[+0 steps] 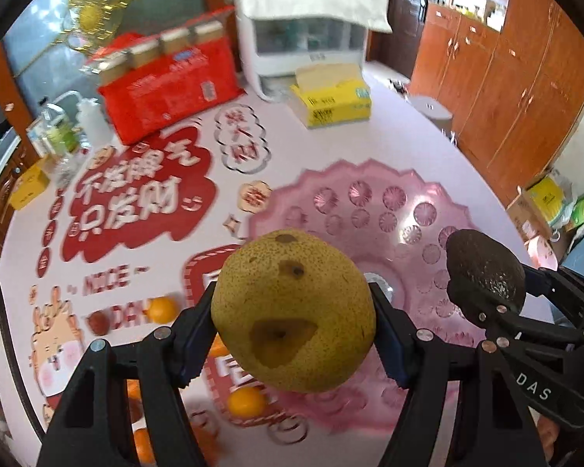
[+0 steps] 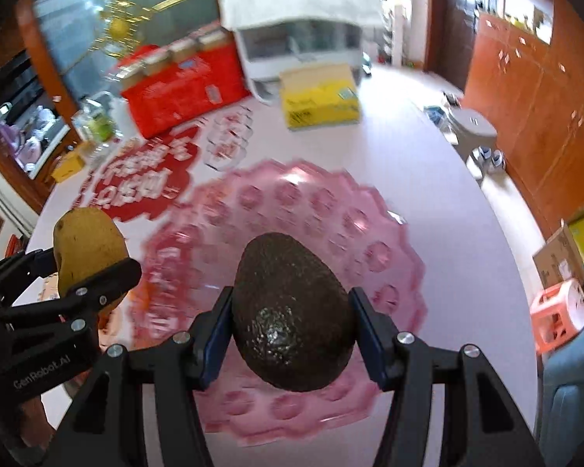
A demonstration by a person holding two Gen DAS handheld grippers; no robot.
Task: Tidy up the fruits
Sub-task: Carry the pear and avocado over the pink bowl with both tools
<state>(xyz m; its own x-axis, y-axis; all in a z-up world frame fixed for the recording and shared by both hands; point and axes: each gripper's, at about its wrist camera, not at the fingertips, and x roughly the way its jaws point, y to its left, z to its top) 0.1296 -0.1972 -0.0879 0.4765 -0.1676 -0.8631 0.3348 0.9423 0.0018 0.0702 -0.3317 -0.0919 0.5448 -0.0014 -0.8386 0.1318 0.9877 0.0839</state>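
My left gripper point(image 1: 294, 323) is shut on a yellow-green pear point(image 1: 292, 307) and holds it above the near left rim of a pink glass fruit plate point(image 1: 373, 210). My right gripper point(image 2: 290, 323) is shut on a dark avocado point(image 2: 292, 311) and holds it above the same plate point(image 2: 331, 210). In the left wrist view the avocado point(image 1: 484, 272) shows at right. In the right wrist view the pear point(image 2: 85, 245) shows at left. Small oranges point(image 1: 247, 401) and a red fruit point(image 1: 97, 323) lie on the table to the left of the plate.
The white table point(image 1: 408, 148) has red printed decorations. At the back stand a red package point(image 1: 171, 85), a yellow tissue box point(image 1: 335, 97) and a white appliance point(image 1: 303, 35). Bottles point(image 1: 58, 132) stand at the left edge. Wooden cabinets point(image 1: 518, 89) are on the right.
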